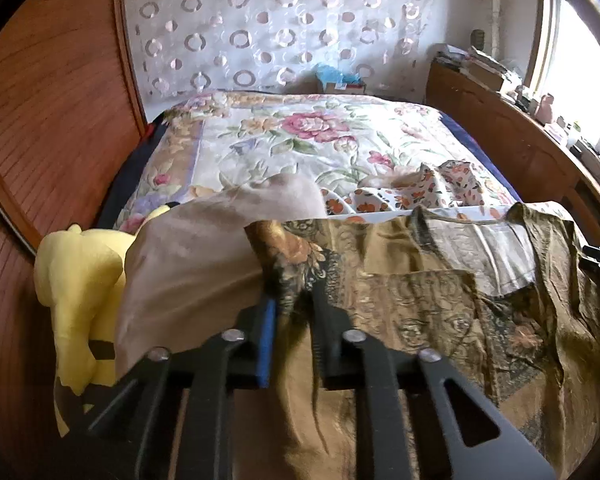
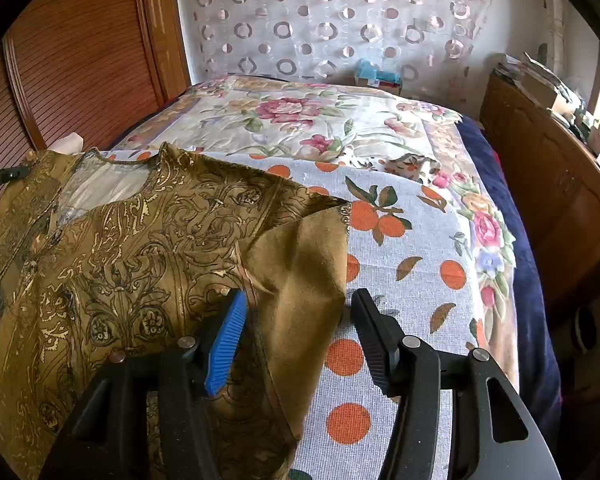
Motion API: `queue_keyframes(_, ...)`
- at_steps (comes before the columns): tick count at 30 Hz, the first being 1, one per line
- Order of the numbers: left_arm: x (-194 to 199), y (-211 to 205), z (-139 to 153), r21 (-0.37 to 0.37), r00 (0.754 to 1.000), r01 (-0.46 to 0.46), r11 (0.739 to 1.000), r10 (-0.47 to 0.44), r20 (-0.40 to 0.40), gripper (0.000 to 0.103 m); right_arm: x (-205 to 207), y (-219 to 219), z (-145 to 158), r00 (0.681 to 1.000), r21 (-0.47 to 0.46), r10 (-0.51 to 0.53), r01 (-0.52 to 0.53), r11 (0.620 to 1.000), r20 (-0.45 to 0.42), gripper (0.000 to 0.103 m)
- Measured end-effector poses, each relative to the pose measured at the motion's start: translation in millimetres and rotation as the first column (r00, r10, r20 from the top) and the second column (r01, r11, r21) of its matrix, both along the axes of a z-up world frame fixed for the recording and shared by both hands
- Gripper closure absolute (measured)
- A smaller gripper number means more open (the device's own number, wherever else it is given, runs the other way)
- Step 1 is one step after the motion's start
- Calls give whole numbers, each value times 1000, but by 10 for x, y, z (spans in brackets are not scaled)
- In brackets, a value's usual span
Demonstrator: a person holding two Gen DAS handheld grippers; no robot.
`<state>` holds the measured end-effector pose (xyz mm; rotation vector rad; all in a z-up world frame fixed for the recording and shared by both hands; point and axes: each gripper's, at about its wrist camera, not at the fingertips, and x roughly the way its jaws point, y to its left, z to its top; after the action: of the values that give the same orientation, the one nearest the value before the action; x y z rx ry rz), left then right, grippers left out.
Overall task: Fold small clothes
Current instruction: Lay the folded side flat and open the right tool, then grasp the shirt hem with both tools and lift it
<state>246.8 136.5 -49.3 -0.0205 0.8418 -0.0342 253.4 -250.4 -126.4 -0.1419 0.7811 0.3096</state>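
Note:
An olive-gold patterned top (image 1: 420, 296) lies spread on an orange-printed cloth (image 2: 400, 280) on the bed, its neckline towards the far side. My left gripper (image 1: 294, 312) is shut on a bunched fold at the top's left edge, and the fabric hangs down between the pads. My right gripper (image 2: 296, 320) stands open at the top's (image 2: 132, 256) right side. A turned-over plain tan flap (image 2: 300, 280) lies between its blue pad and black pad and drapes over the blue one.
A beige garment (image 1: 188, 256) and a yellow one (image 1: 80, 280) lie left of the top. A crumpled floral garment (image 1: 440, 188) sits behind it on the floral quilt (image 1: 300, 140). A wooden wardrobe (image 1: 60, 120) stands left, and a cluttered wooden shelf (image 1: 520, 148) runs along the right.

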Motion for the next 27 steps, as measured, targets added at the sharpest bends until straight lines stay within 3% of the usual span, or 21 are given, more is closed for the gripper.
queue_keyframes(11,-298,-357,164,-8,993,99,995,-98,67,98,8,-9,-9,1000,-2,1,-1,1000,2,45)
queue_keyframes(20,-545,-483,176,-43,989,122,992,-118,89,101,21,-3,-10,1000,-10,9,-9,1000,4,45)
queue_keyframes(23,-687,-466,243,-42,988,110,993,-104,111,101,-17,51,4,999,-16,54,-54,998,8,73)
queue_keyframes(24,-726,-450,268,-43,988,107,993,-101,119,101,-38,91,13,997,-23,77,-77,997,3,92)
queue_keyframes(27,-893,-409,378,-42,984,94,995,-87,153,101,-148,161,105,993,-21,111,-110,994,38,96)
